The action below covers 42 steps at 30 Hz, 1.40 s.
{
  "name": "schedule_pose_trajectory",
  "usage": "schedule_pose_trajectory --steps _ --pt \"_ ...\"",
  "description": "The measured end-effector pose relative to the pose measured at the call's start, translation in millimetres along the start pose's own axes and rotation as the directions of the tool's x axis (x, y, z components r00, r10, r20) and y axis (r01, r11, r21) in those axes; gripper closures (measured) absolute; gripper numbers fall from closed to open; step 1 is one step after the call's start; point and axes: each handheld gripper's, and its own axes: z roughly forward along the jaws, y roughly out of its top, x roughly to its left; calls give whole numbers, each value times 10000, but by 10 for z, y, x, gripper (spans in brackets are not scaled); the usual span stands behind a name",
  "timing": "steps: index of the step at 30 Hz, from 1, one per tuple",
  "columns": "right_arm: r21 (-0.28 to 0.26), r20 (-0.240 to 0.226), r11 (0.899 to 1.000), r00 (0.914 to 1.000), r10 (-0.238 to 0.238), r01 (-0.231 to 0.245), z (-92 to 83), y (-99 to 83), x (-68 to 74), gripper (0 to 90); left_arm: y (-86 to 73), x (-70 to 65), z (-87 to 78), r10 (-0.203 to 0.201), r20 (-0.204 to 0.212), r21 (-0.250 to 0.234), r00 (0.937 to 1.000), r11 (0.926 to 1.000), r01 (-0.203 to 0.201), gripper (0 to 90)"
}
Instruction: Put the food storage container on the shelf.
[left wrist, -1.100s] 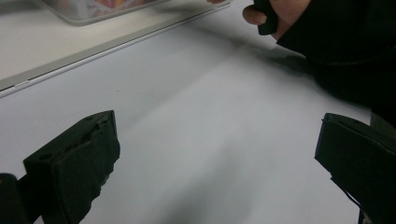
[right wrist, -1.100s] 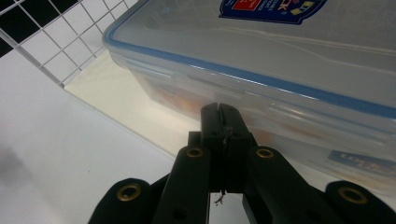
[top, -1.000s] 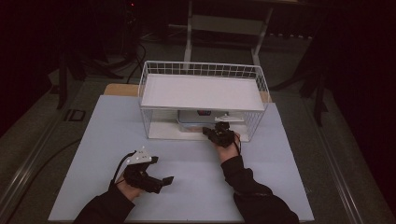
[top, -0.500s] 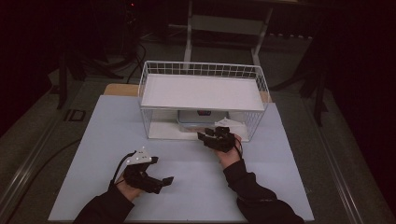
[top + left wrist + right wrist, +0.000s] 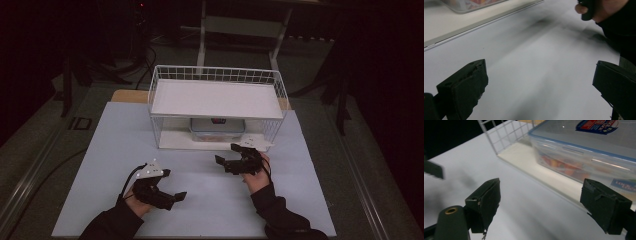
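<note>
Jaws of both the right gripper [image 5: 234, 154] and left gripper [image 5: 174, 189] stand wide and empty. Ahead of the right jaws, the clear food container [image 5: 596, 147] sits under the wire rack [image 5: 216, 75]; reaching in carelessly could snag the wire or shove the container backward.

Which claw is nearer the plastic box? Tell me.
Right. The right claw sits open just in front of the box under the rack; the left claw is farther back, toward the person.
</note>
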Motion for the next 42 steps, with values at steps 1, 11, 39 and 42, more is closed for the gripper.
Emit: schedule_pose_trajectory --steps 1,11,39,42 --pt "-105 -56 9999 10000 -7 6 -56 -16 17 160 0 0 0 0 0 0 10000 10000 0 0" --pt "-341 97 9988 9994 -337 340 -439 -159 95 160 0 -4 1 23 30 5 10000 10000 -23 0" --pt "485 328 9968 9973 -656 640 -1080 -658 89 179 -11 -19 6 96 54 53 9999 9999 -96 0" --pt "651 261 9954 9970 -727 709 -1072 -685 83 180 -18 -28 12 143 52 102 9999 9998 -143 0"
